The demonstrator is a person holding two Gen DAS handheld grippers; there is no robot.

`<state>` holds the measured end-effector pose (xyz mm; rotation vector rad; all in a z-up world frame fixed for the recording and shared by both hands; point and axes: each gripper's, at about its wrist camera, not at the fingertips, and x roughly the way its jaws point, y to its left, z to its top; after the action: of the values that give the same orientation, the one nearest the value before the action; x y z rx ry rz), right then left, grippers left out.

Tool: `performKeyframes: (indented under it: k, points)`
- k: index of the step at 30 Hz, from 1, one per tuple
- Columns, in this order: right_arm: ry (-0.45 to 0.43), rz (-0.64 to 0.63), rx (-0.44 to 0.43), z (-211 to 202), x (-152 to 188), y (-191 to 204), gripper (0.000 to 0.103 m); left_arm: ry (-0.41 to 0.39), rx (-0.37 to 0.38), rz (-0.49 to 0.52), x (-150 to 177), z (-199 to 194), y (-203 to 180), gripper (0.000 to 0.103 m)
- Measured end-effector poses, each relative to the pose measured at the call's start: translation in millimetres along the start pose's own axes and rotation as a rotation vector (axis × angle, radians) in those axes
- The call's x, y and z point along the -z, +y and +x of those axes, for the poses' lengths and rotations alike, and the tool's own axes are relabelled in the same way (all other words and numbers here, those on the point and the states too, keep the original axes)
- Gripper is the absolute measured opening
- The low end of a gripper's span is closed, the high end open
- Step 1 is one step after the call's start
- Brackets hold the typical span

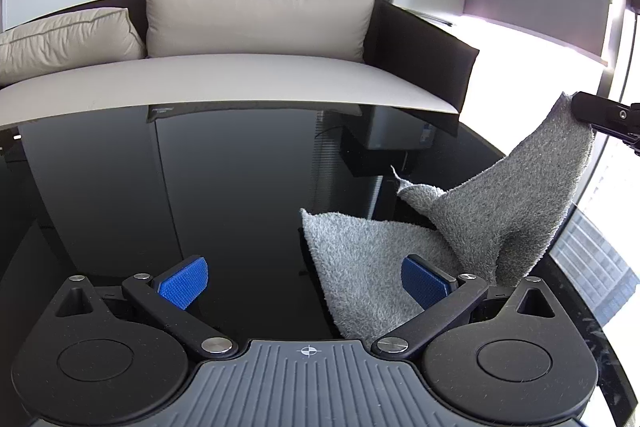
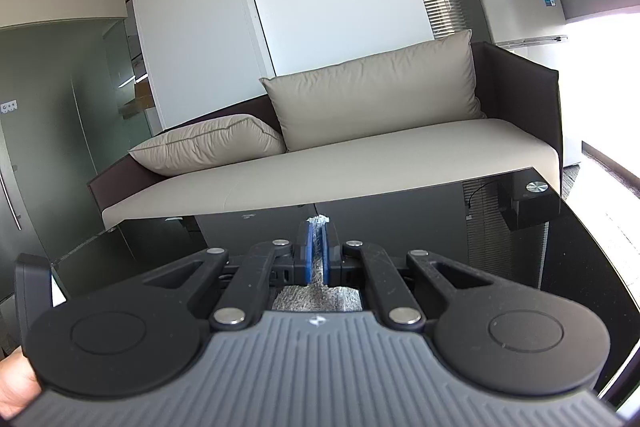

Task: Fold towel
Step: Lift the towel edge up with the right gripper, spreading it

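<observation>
Left wrist view: left hand-held gripper (image 1: pixel 307 283) has its blue pads spread wide over the black worktop (image 1: pixel 224 187), with the grey towel (image 1: pixel 440 239) half lifted by one corner. Right wrist view: right hand-held gripper (image 2: pixel 317 255) is pinched tight on that towel (image 2: pixel 318 297) corner.

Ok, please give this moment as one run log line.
left gripper: open, low by towel | right gripper: shut on towel corner, lifted | table: towel part resting

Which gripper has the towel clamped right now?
The right gripper: shut on a raised corner of the grey towel. The left gripper is open, holding nothing.
</observation>
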<state>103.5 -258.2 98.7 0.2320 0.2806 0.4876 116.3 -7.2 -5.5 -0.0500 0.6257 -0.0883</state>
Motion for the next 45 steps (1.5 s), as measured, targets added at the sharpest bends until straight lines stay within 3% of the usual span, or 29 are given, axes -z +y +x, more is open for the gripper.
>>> performKeyframes:
  k: [8, 15, 27, 37, 41, 45]
  points:
    - [-0.046, -0.031, -0.028, -11.7, -1.1, -0.8, 0.005, -0.009, 0.081, 0.024, -3.3, 3.8, -18.5, 0.102]
    - [-0.176, -0.032, -0.078, -31.2, -8.4, -1.7, 0.005, -0.007, 0.092, 0.041, 0.4, 5.8, -26.4, 0.102]
    - [-0.108, -0.016, -0.029, -22.9, -3.7, -9.2, 0.005, 0.03, 0.018, 0.007, -3.3, 14.9, -6.1, 0.102]
    - [-0.078, -0.013, -0.019, -14.5, 3.2, -9.7, 0.005, 0.02, 0.011, -0.039, -19.1, 30.3, 12.2, 0.102]
    - [-0.066, -0.011, -0.018, -9.9, 5.4, -10.2, 0.005, 0.03, 0.017, -0.046, -22.7, 38.6, 12.7, 0.096]
    - [-0.061, -0.008, -0.018, -8.1, 6.4, -9.9, 0.005, 0.038, 0.02, -0.041, -24.4, 45.0, 12.2, 0.083]
